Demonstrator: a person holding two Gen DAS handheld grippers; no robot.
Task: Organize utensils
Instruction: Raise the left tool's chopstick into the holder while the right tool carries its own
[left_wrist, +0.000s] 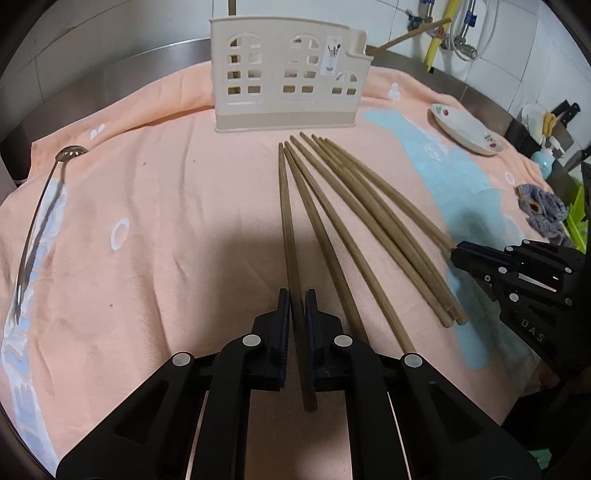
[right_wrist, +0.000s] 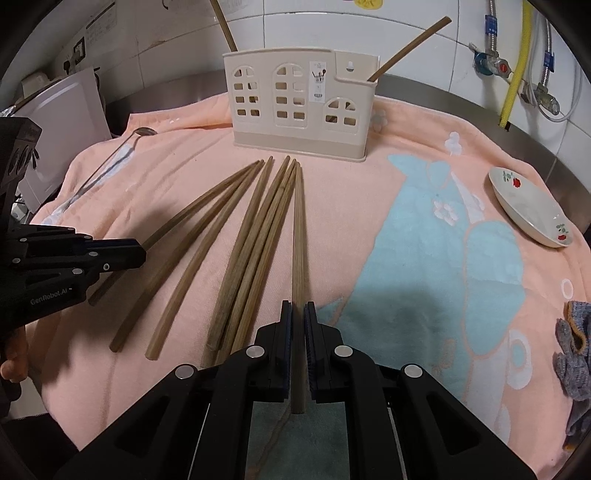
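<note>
Several brown wooden chopsticks (left_wrist: 369, 214) lie fanned on a peach towel (left_wrist: 166, 206), their tips toward a cream utensil holder (left_wrist: 288, 81). My left gripper (left_wrist: 295, 299) is shut on the leftmost chopstick (left_wrist: 286, 206), whose butt end sticks out behind the pads. In the right wrist view my right gripper (right_wrist: 297, 310) is shut on the rightmost chopstick (right_wrist: 298, 229). The left gripper (right_wrist: 142, 254) shows there at the left edge, the right gripper (left_wrist: 456, 254) in the left wrist view at the right. The holder (right_wrist: 299, 107) has two chopsticks standing in it (right_wrist: 406, 50).
A slotted metal spoon (left_wrist: 37, 221) lies along the towel's left edge. A white flowered dish (right_wrist: 528, 206) sits at the right, with a grey cloth (right_wrist: 572, 354) nearer. Tiled wall, pipes and taps stand behind the holder.
</note>
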